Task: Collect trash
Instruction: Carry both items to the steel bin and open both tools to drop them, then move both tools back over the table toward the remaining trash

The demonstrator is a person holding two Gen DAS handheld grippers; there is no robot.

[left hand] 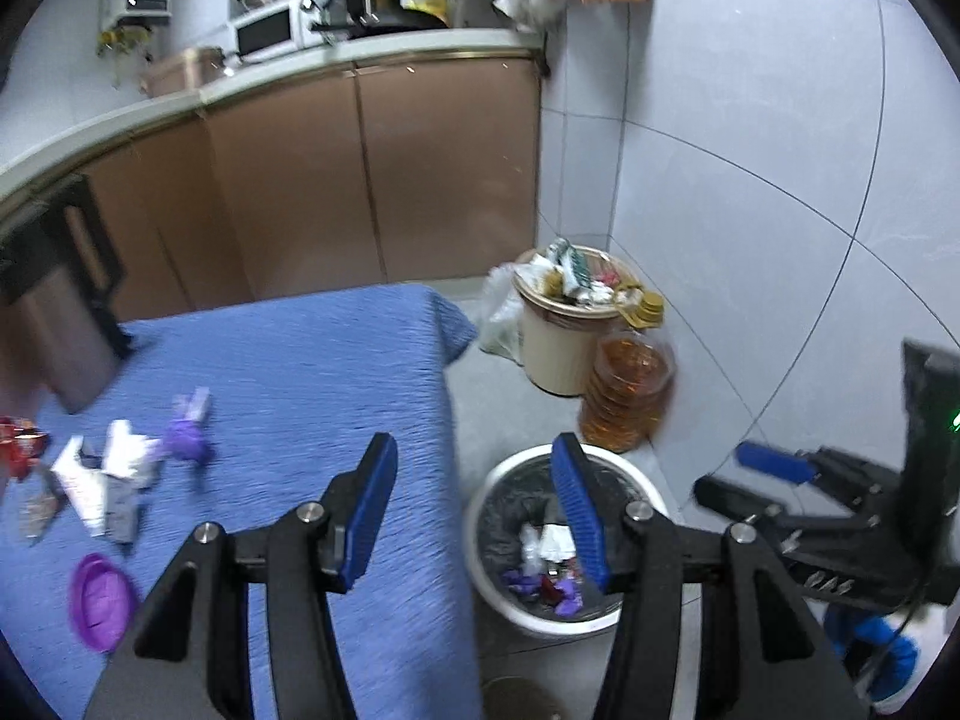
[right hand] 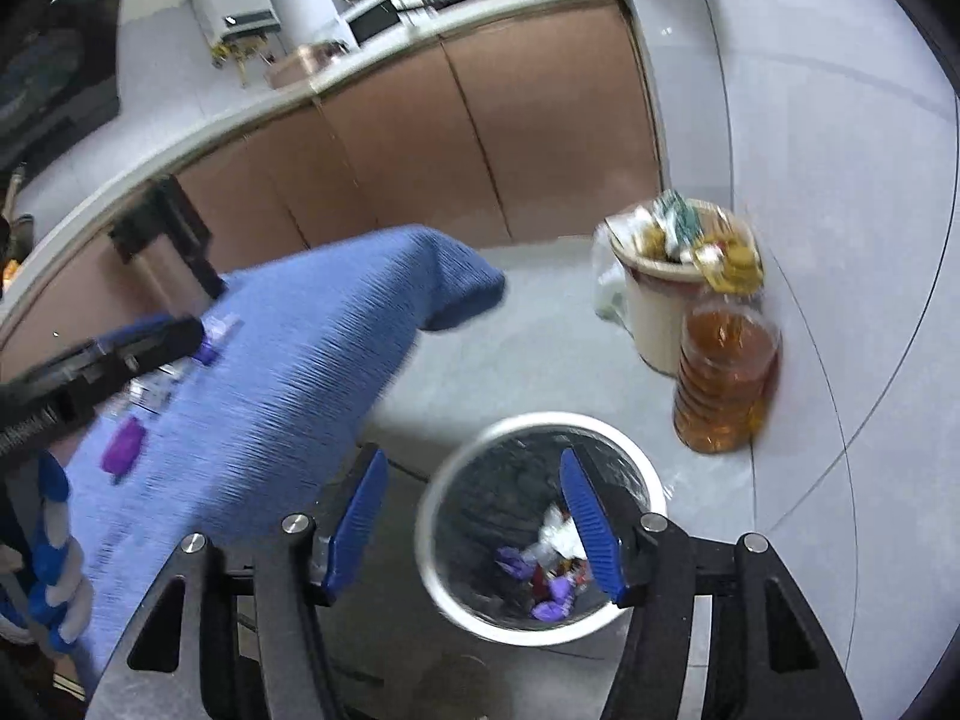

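A white trash bin (left hand: 480, 516) with a black liner stands on the floor beside the blue-clothed table (left hand: 312, 372); it holds several wrappers (left hand: 549, 564). It also shows in the right wrist view (right hand: 432, 546). My left gripper (left hand: 474, 504) is open and empty, over the table's right edge and the bin. My right gripper (right hand: 474, 528) is open and empty above the bin; it shows at the right of the left wrist view (left hand: 738, 474). On the table lie white wrappers (left hand: 108, 480), a purple crumpled wrapper (left hand: 189, 441), a purple lid (left hand: 99, 600) and a red wrapper (left hand: 21, 444).
A full beige bin (left hand: 558, 342) and a bottle of amber oil (left hand: 627, 396) stand against the tiled wall. Brown cabinets (left hand: 372, 180) with a cluttered counter run behind the table. A dark object (left hand: 66, 300) stands at the table's far left.
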